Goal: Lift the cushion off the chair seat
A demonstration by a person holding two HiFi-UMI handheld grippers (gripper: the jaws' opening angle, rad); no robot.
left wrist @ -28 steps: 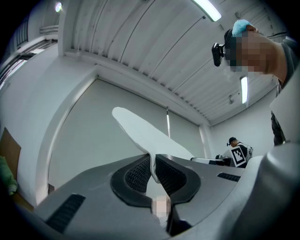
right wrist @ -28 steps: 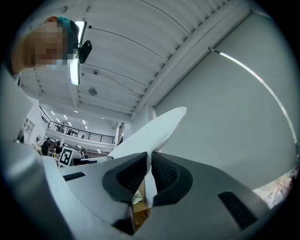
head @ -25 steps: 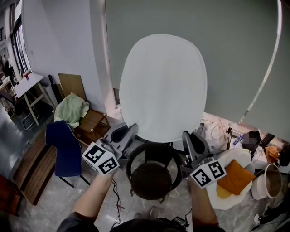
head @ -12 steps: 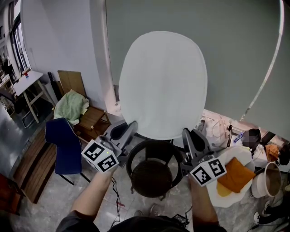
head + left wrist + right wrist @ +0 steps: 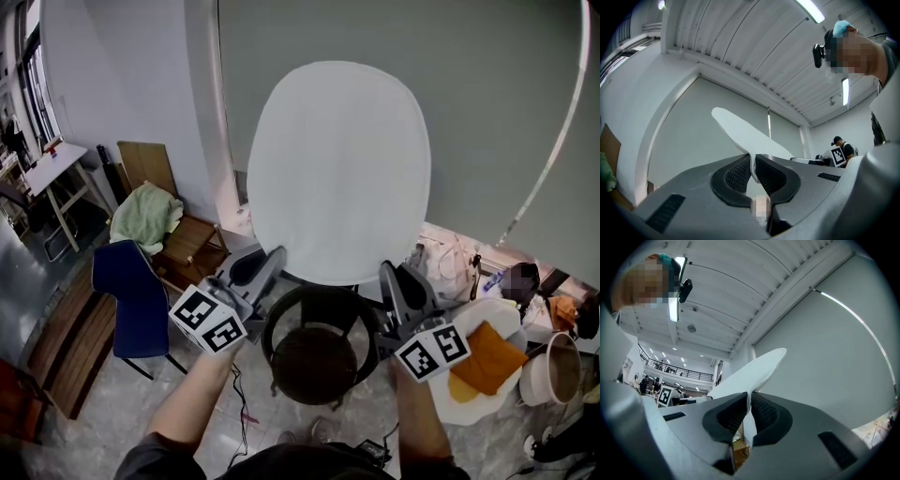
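The white oval cushion (image 5: 337, 173) hangs in the air, high above the round black chair (image 5: 314, 361). It stands nearly upright in front of me. My left gripper (image 5: 275, 265) is shut on its lower left edge, and my right gripper (image 5: 386, 278) is shut on its lower right edge. In the left gripper view the cushion (image 5: 743, 131) rises from between the black pads. The right gripper view shows the cushion (image 5: 750, 371) pinched the same way. The chair's dark seat is bare below.
A blue chair (image 5: 131, 305) and a wooden stool with a green cloth (image 5: 148, 217) stand at the left. At the right are a white round table (image 5: 487, 323) with an orange cloth (image 5: 485, 361), a pot (image 5: 553, 373) and bags. A grey wall is behind.
The cushion has crept slightly upward in the head view. Both grippers keep their hold and have hardly moved.
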